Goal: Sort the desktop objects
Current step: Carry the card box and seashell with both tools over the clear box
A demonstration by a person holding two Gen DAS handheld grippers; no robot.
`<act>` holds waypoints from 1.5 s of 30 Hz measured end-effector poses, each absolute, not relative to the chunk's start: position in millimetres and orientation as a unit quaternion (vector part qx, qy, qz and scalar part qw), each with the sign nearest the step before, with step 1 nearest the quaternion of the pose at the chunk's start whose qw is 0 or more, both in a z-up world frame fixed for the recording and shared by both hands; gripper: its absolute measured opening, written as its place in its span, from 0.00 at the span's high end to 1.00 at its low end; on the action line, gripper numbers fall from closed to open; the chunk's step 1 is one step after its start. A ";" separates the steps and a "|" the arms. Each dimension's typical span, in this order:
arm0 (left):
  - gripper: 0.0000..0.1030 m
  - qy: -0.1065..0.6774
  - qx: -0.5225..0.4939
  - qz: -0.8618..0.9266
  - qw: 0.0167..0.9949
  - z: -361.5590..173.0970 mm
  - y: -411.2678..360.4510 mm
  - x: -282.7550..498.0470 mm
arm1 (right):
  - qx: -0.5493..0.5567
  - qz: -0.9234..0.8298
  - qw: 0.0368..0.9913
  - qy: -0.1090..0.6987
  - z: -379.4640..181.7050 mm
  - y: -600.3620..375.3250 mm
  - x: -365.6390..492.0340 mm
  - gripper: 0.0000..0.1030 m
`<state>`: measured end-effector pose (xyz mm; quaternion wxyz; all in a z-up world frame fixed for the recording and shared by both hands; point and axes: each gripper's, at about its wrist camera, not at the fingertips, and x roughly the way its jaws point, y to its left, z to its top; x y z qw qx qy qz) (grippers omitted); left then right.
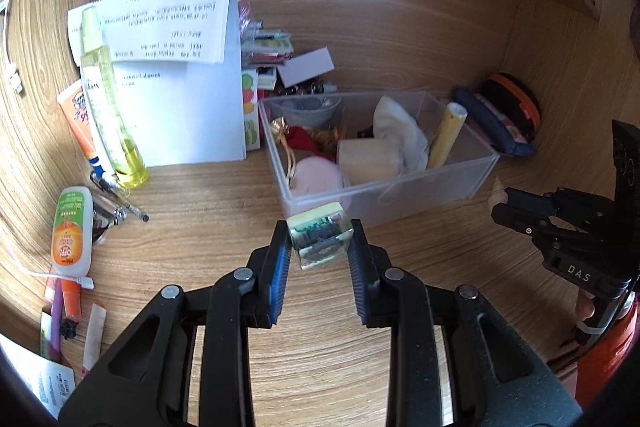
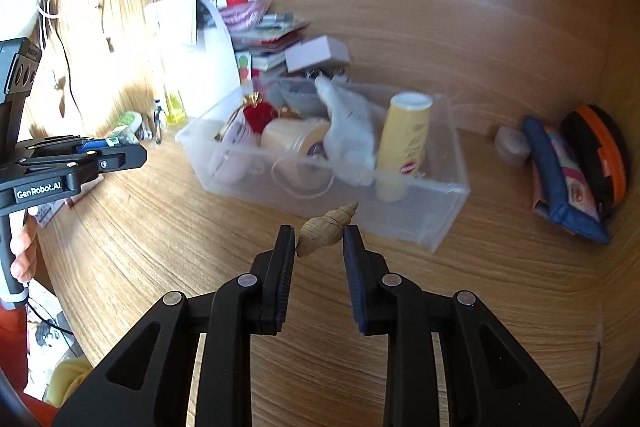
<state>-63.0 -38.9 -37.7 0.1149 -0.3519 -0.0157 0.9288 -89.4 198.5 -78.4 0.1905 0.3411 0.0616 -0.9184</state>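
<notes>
While both grippers hang above the wooden bench (image 1: 224, 187), each has something clamped; left to right in the left wrist view: a white OFF! bottle (image 1: 72, 231) lies flat at the far left edge; a tall yellow spray bottle (image 1: 112, 107) leans against a stack of white papers (image 1: 180, 79); the clear plastic bin (image 1: 400, 187) sits mid-bench, holding a pink round item, a cream jar, white tissue and a yellow tube; a navy pouch (image 1: 492, 123) and an orange-and-black case (image 1: 516, 103) rest just beside it on the right. Left gripper (image 1: 320, 239): fingers narrow, gripping a small square clear-cased block (image 1: 322, 241), held in the air in front of the bin's near wall. Right gripper (image 2: 319, 235): fingers narrow, pinching a tan spiral seashell (image 2: 326, 229), tip pointing up-right, also off the bench, just short of the bin's near wall. Pink, green and orange notes stuck on the back panel.
</notes>
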 end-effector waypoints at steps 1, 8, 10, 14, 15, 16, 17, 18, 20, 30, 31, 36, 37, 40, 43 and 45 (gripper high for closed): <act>0.73 -0.016 -0.348 0.930 0.117 -34.4 -38.1 -63.7 | 0.338 -0.920 0.191 0.059 -75.0 200.1 -89.6 0.78; 0.73 -0.015 -0.336 0.934 0.125 -19.0 -29.7 -79.6 | 0.318 -0.928 0.186 0.061 -58.5 205.3 -95.9 0.78; 0.73 -0.014 -0.335 0.933 0.129 -17.0 -26.3 -85.9 | 0.313 -0.929 0.186 0.061 -54.5 205.3 -99.7 0.78; 0.73 -0.012 -0.337 0.931 0.138 -16.8 -17.9 -99.9 | 0.308 -0.931 0.188 0.063 -49.9 204.4 -107.9 0.78; 0.73 -0.011 -0.339 0.931 0.139 -17.7 -15.2 -104.0 | 0.307 -0.930 0.190 0.064 -48.9 203.3 -110.9 0.78; 0.73 -0.012 -0.340 0.930 0.139 -18.4 -13.6 -106.6 | 0.307 -0.930 0.192 0.065 -48.5 202.8 -113.1 0.78; 0.73 -0.013 -0.342 0.929 0.142 -19.8 -11.2 -111.0 | 0.306 -0.930 0.192 0.066 -48.1 201.4 -115.4 0.78; 0.73 -0.013 -0.344 0.928 0.144 -21.1 -9.3 -114.5 | 0.306 -0.930 0.193 0.067 -47.8 199.7 -118.6 0.78; 0.73 -0.010 -0.348 0.926 0.145 -24.5 -4.1 -122.4 | 0.307 -0.928 0.198 0.069 -48.2 196.1 -124.1 0.78; 0.73 0.008 -0.379 0.912 0.159 -45.6 16.1 -156.3 | 0.321 -0.921 0.205 0.085 -53.6 187.3 -151.6 0.78; 0.73 0.010 -0.381 0.911 0.160 -47.5 18.2 -158.8 | 0.323 -0.920 0.205 0.088 -54.0 186.1 -154.0 0.78; 0.73 0.015 -0.391 0.905 0.167 -56.2 26.4 -168.3 | 0.338 -0.914 0.208 0.082 -63.9 180.7 -166.3 0.78; 0.73 0.016 -0.392 0.905 0.168 -57.4 27.0 -169.5 | 0.339 -0.914 0.209 0.080 -66.2 180.5 -168.6 0.78; 0.73 0.014 -0.395 0.903 0.169 -62.0 28.8 -173.8 | 0.340 -0.913 0.212 0.075 -71.6 179.4 -174.1 0.78; 0.73 0.008 -0.399 0.900 0.175 -66.6 30.1 -176.8 | 0.346 -0.911 0.213 0.077 -77.1 177.9 -178.9 0.78; 0.73 0.005 -0.397 0.900 0.178 -67.1 30.6 -177.1 | 0.344 -0.912 0.210 0.081 -77.9 177.9 -179.4 0.78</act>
